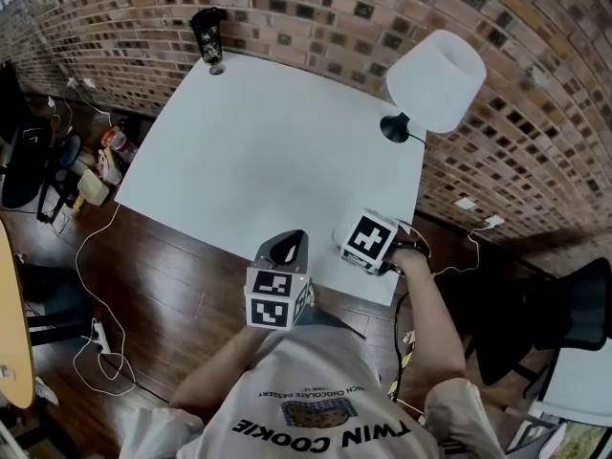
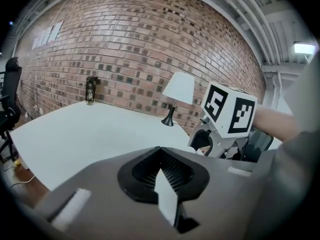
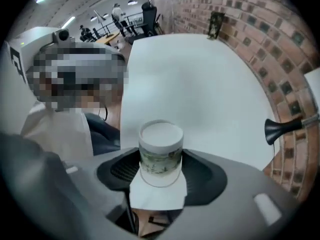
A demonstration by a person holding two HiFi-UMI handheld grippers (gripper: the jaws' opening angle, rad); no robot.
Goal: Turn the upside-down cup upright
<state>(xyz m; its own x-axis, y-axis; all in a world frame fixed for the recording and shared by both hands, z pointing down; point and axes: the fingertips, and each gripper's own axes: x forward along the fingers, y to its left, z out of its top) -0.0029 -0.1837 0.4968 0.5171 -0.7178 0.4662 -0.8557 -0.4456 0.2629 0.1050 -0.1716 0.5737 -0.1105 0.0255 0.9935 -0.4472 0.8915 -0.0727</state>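
Note:
A white paper cup [image 3: 160, 156] with a green print stands on the white table [image 1: 258, 151] near its front right edge. Its closed white end faces up at the camera. In the right gripper view my right gripper [image 3: 160, 159] points straight down over it, and the black pads [image 3: 117, 170] press on both sides of the cup. In the head view that gripper [image 1: 356, 244] sits under its marker cube, with the cup's edge [image 1: 341, 238] just showing. My left gripper [image 1: 287, 249] hangs off the table's front edge, its jaws [image 2: 161, 151] shut with nothing in them.
A black tumbler [image 1: 208, 36] stands at the table's far left corner. A white-shaded lamp [image 1: 435, 79] on a black base stands at the far right by the brick wall. Cables [image 1: 96, 333] lie on the wood floor, and a black chair [image 1: 564, 323] is at the right.

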